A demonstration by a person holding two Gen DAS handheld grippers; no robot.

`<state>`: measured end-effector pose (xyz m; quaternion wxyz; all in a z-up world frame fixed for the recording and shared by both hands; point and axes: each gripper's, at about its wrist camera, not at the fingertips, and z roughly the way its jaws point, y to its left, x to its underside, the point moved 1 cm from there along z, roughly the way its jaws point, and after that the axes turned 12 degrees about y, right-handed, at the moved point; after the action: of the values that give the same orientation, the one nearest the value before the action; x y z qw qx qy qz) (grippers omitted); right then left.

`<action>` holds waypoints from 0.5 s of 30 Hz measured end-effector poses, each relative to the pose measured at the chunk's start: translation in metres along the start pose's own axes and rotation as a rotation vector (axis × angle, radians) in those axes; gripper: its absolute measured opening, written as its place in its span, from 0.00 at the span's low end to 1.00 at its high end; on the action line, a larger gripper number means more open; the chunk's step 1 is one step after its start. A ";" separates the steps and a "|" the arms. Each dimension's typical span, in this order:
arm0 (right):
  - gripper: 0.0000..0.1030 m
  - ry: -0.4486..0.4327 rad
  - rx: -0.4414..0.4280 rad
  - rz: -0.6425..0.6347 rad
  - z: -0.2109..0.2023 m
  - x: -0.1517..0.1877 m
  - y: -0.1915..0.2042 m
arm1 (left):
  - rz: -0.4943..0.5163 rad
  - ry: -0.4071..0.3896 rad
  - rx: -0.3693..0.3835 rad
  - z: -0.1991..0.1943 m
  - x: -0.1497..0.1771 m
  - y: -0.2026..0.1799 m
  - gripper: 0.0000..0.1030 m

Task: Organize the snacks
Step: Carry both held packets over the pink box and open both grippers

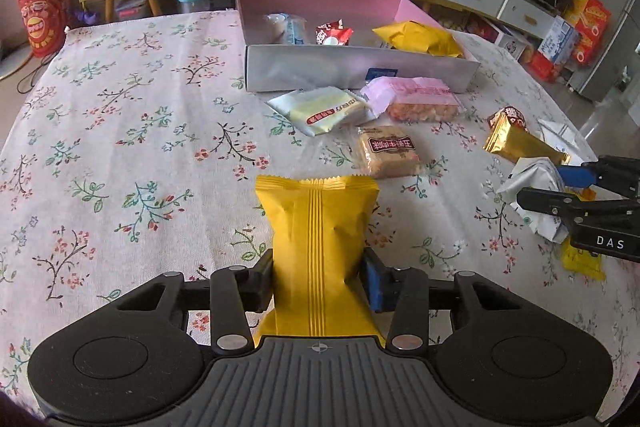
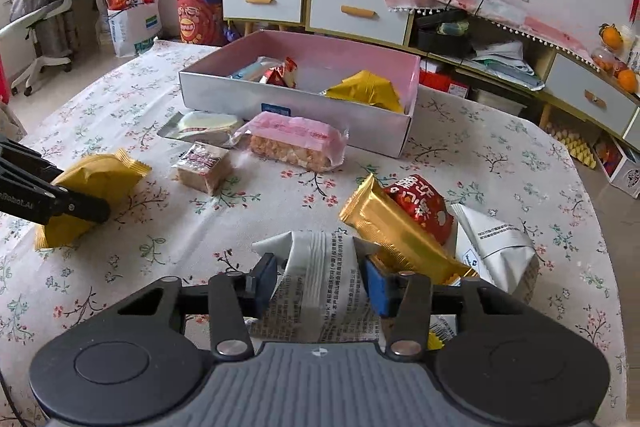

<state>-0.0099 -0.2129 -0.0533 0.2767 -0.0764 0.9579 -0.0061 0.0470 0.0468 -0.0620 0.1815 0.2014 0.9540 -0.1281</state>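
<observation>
Three or so wrapped snacks already sit inside the shallow silver cardboard box with the pink lining (image 2: 304, 101) at the far side of the floral-cloth table (image 1: 120, 131): a pale blue-white packet, a small red wrapper and a crumpled yellow pouch, as far as I can tell. Left claw (image 1: 318, 277) is clamped on a puffy yellow foil snack bag (image 1: 318, 239), pads pressing both sides, bag near the table's front and well short of the box. Right claw (image 2: 318, 281) is closed on a white crinkly printed snack packet (image 2: 320, 275), which looks pinched between the pads and lies just beside a long gold foil bar (image 2: 394, 231). Left loose on the table: a pink-topped clear pack of puffed rice cake (image 2: 294, 143) and a pale green-white flat packet (image 1: 324, 111) just in front of the box, a small clear-wrapped brown biscuit square (image 1: 386, 151), a red printed pouch (image 2: 420, 207) touching the gold bar, and a grey-white pouch (image 2: 496, 243) beside them. Judgement: task well under half done, roughly seven pieces outside against about three inside; both held packets need carrying to the box next, then the remaining loose ones.
</observation>
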 end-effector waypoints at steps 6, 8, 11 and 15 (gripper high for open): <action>0.24 -0.014 -0.003 0.016 -0.003 -0.004 -0.002 | -0.017 -0.019 0.003 -0.004 -0.002 0.001 0.39; 0.23 -0.023 -0.002 0.021 -0.005 -0.006 -0.002 | -0.025 -0.027 0.004 -0.007 -0.004 0.002 0.39; 0.23 -0.037 -0.005 0.029 -0.008 -0.009 -0.003 | -0.033 -0.039 0.007 -0.010 -0.007 0.003 0.39; 0.23 -0.055 -0.006 0.035 -0.012 -0.015 -0.003 | -0.041 -0.051 0.010 -0.013 -0.009 0.005 0.39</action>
<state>-0.0031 -0.2143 -0.0353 0.3027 -0.0607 0.9511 0.0038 0.0533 0.0522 -0.0471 0.2020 0.1794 0.9523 -0.1418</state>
